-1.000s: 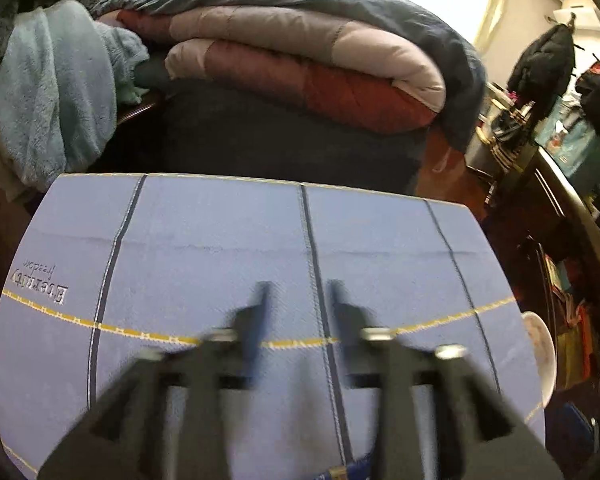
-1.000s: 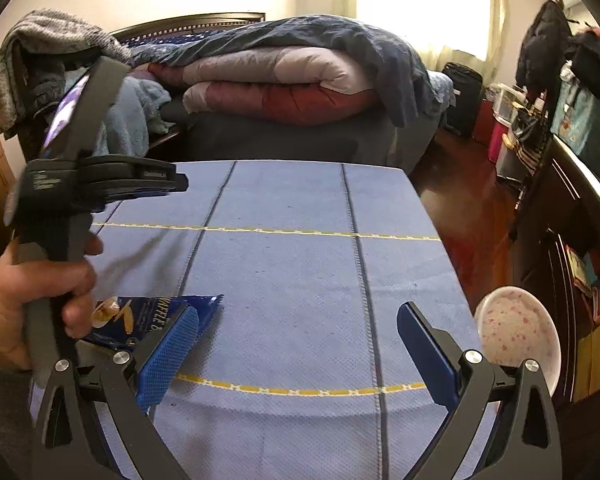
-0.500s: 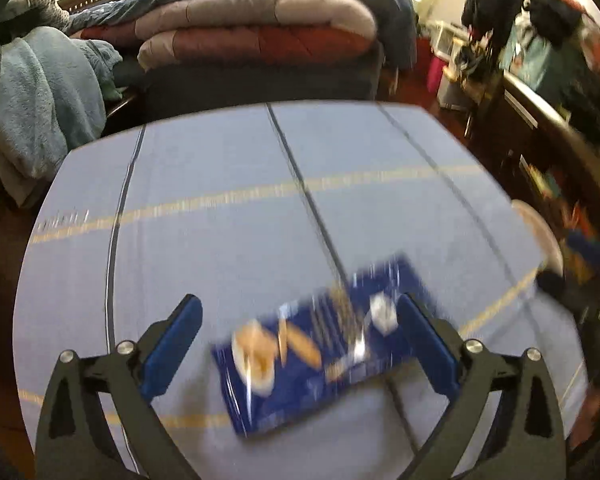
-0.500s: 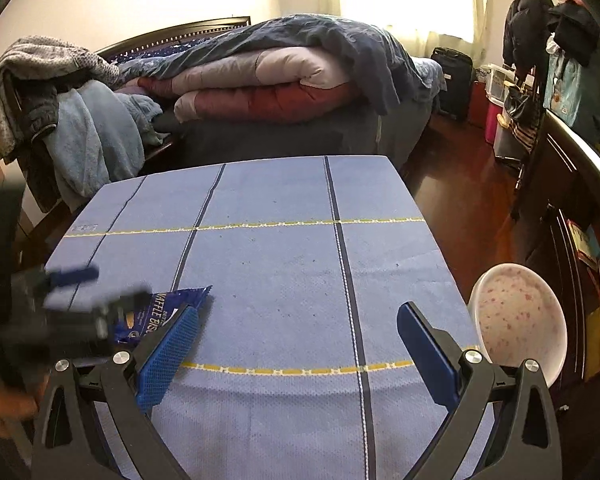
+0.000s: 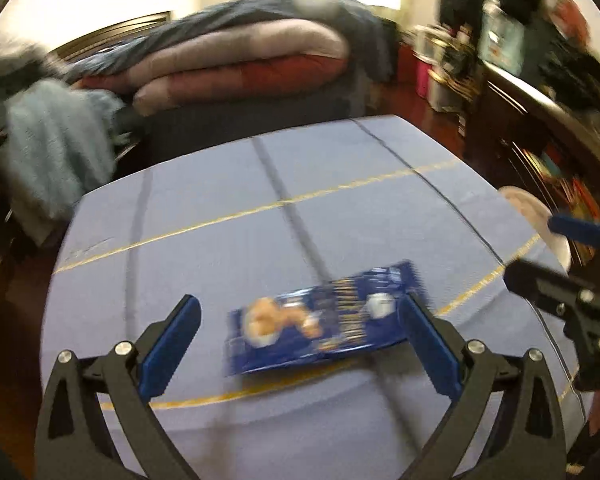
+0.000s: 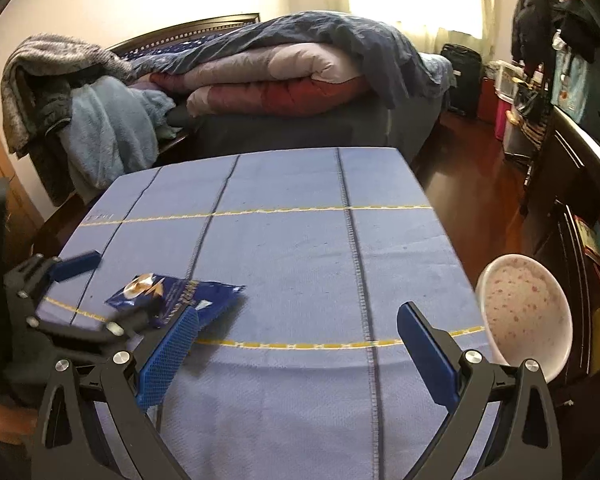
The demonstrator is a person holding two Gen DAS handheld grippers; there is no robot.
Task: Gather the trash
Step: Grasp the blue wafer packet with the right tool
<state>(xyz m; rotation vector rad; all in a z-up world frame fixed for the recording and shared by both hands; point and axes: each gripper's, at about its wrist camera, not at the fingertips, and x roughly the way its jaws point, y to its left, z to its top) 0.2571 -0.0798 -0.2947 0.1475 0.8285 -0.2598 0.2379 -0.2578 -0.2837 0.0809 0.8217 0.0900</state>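
Note:
A blue snack wrapper point(image 5: 320, 320) with a waffle picture lies flat on the blue table cloth point(image 5: 260, 216). My left gripper point(image 5: 300, 324) is open, its pads on either side of the wrapper, which lies nearer the right pad. In the right wrist view the wrapper point(image 6: 180, 296) lies at the left, with the left gripper point(image 6: 80, 292) over it. My right gripper point(image 6: 298, 340) is open and empty above the cloth's front part, and shows at the right edge of the left wrist view point(image 5: 572, 264).
A white speckled bowl point(image 6: 524, 316) sits just off the table's right edge. Behind the table is a bed with folded quilts point(image 6: 284, 76) and a blue blanket point(image 6: 108, 128). Dark furniture point(image 6: 572, 184) and hanging coats stand at the right.
My left gripper went from shut to open and dropped low over the wrapper, which now lies between its pads. My right gripper stayed open and barely moved.

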